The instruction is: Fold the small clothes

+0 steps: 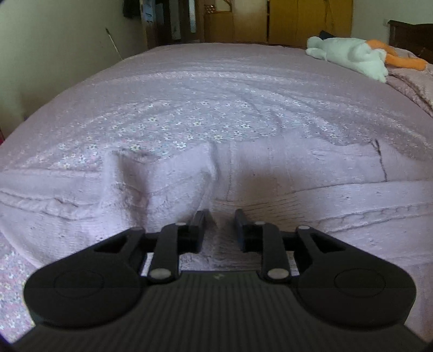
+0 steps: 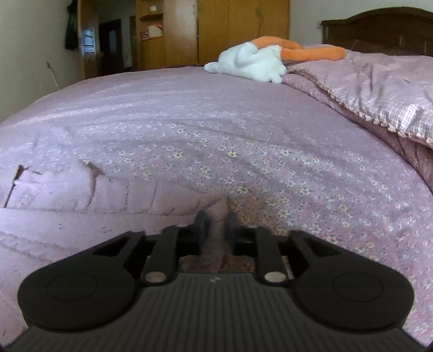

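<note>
We are working on a wide bed (image 2: pixel 189 113) dressed in a mauve sheet sprinkled with small white flowers, in a bedroom with yellow wooden wardrobes (image 2: pixel 238 29) along the far wall.

The thing to fold is a pale lilac knitted garment (image 1: pixel 243 184), lying at the near edge of the bed right in front of both tools. It looks like a small sweater: soft, nubbly knit with a ribbed band and a cable-like raised seam, rumpled into a ridge near its middle.

Our right gripper (image 2: pixel 216 220) is pinched tight on a bunched fold of the garment's edge, cloth standing up between the two fingers. Our left gripper (image 1: pixel 220 216) sits low over the ribbed band with its fingers a little apart and knit showing between them; we cannot tell whether it has any real hold.

To do this fold well, we judge that both grips should take the same edge at equal depth, the left closing fully first. Then lift just enough to clear the sheet, keep the edge taut between the two tools, and carry it over evenly so the stretchy knit does not skew or drag the ridge along.

Further off, a quilted pink blanket (image 2: pixel 379 89) is heaped at the right, and a white and orange plush toy (image 2: pixel 254 62) lies towards the dark headboard (image 2: pixel 379 24).
</note>
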Motion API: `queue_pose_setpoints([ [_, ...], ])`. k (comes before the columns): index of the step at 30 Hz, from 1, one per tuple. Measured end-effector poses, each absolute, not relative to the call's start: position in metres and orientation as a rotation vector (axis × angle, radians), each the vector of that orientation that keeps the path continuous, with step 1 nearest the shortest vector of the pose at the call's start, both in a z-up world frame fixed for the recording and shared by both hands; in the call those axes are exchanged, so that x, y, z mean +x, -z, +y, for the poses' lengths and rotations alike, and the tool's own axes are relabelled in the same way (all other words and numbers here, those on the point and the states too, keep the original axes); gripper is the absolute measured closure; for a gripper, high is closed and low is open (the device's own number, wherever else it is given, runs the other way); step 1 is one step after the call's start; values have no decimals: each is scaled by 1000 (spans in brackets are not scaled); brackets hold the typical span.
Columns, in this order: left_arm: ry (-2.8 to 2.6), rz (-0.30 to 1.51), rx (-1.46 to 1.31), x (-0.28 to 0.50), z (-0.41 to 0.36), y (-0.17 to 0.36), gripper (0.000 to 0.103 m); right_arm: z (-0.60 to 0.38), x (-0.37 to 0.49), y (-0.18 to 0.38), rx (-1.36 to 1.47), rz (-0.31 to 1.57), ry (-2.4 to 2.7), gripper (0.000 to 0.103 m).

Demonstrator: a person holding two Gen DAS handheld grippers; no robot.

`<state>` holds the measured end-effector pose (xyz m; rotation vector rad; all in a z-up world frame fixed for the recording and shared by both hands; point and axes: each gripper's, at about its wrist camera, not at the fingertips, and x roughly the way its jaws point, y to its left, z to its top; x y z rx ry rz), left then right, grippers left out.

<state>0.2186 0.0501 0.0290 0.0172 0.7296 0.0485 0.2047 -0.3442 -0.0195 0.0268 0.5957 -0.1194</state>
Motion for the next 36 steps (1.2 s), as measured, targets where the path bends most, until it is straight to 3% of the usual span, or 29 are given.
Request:
queue_pose_setpoints([
  [4,-34,745,-23,213,59,-37,70,-352,177,-4,102,566,67,47],
  [11,8,773,-86,195,57,-46,66,-350,111,-17,94,609,-73,32],
  [13,13,771,-74,191,54,-44,44,-345,100,-7,41,654,-85,31],
  [15,-17,768,-43,188,51,-40,39,-340,95,9,-64,709,-31,31],
  [19,-66,762,-52,178,60,-48,39,-340,87,21,-41,733,-9,27],
  [29,-219,738,-108,155,146,-93,39,-317,62,-21,51,656,-10,24],
  [36,-379,756,-246,148,221,-85,39,-289,45,-25,185,647,-31,21],
])
